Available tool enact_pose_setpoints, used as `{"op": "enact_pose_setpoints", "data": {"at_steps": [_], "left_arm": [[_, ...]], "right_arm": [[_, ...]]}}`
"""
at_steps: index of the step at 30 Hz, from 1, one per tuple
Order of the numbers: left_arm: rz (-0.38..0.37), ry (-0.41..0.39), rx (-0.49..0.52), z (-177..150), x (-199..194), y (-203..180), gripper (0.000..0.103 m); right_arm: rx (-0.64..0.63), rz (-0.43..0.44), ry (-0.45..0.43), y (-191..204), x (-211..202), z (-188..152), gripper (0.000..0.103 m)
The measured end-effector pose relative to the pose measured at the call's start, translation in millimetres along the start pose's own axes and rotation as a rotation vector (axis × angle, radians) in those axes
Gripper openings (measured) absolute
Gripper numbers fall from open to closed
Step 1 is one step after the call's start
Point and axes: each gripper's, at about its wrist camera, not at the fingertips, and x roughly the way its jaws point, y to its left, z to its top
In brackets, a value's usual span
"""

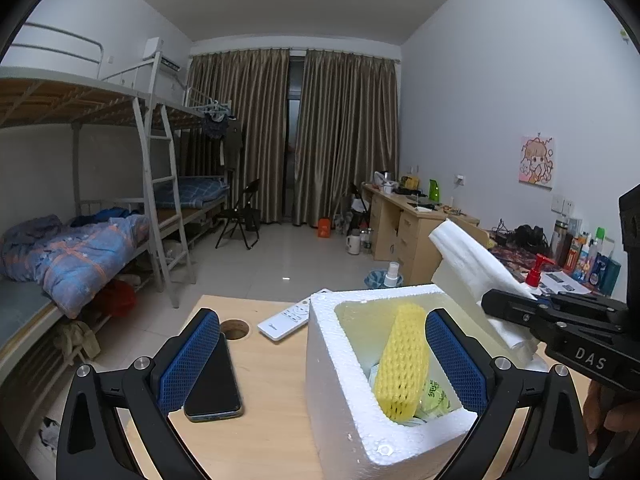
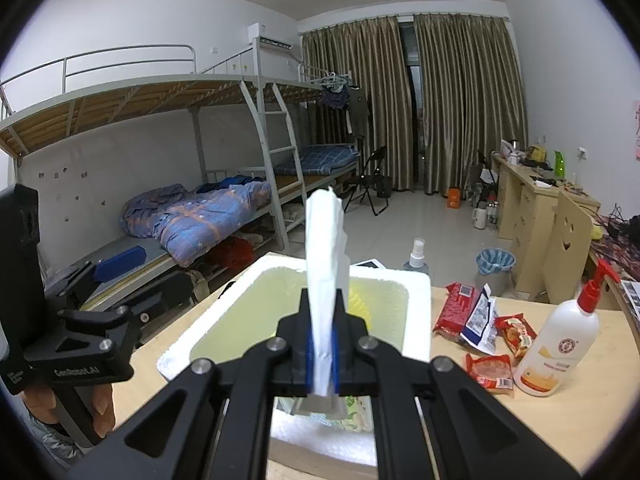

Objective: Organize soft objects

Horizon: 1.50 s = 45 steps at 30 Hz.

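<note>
A white styrofoam box (image 1: 340,384) stands on the wooden table, with a yellow foam fruit net (image 1: 404,364) leaning upright inside it over a green packet. My left gripper (image 1: 322,320) is open and straddles the box's left wall. Its right pad is inside beside the net, not pressing it, and its left pad hangs over a phone. My right gripper (image 2: 322,320) is shut on a folded white foam sheet (image 2: 324,248), which it holds upright over the box (image 2: 418,320). The left wrist view shows the same sheet (image 1: 468,256) at the box's far right corner.
A black phone (image 1: 214,380), a white remote (image 1: 286,318) and a round cable hole (image 1: 235,328) lie left of the box. Right of it are snack packets (image 2: 480,320) and a red-pump bottle (image 2: 560,344). A spray bottle (image 2: 418,258) stands behind.
</note>
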Motion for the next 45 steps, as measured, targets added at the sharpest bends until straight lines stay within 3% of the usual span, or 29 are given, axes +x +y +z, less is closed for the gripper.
{"op": "enact_pose_setpoints", "data": {"at_steps": [5,6,7,9,10,33,45], "left_arm": [[-0.005,0.004,-0.014,-0.7,2.3,3.9,0.103],[-0.005,0.006,-0.014,-0.7,2.9,4.1,0.103],[-0.004,0.007,-0.015,-0.7,3.4,4.5,0.103],[-0.002,0.008,-0.018,-0.5,4.0,4.6,0.103],[-0.002,0.007,-0.020,-0.5,4.1,5.0,0.103],[-0.007,0.061,-0.015,-0.3,7.8,-0.5,0.103],[0.004,0.025,0.041,-3.6,-43.8,-42.1,0.103]], "right_arm": [[0.001,0.009,0.018,0.5,8.3,-1.1,0.011],[0.000,0.014,0.026,0.4,9.8,-1.6,0.025],[0.000,0.010,0.034,0.4,11.5,-2.1,0.055],[0.004,-0.012,0.014,0.1,9.6,-3.2,0.090],[0.003,-0.014,-0.002,0.5,7.0,-3.2,0.092],[0.062,-0.035,-0.023,-17.2,-13.0,-11.8,0.092],[0.069,-0.053,-0.085,-16.7,-75.3,-19.9,0.103]]}}
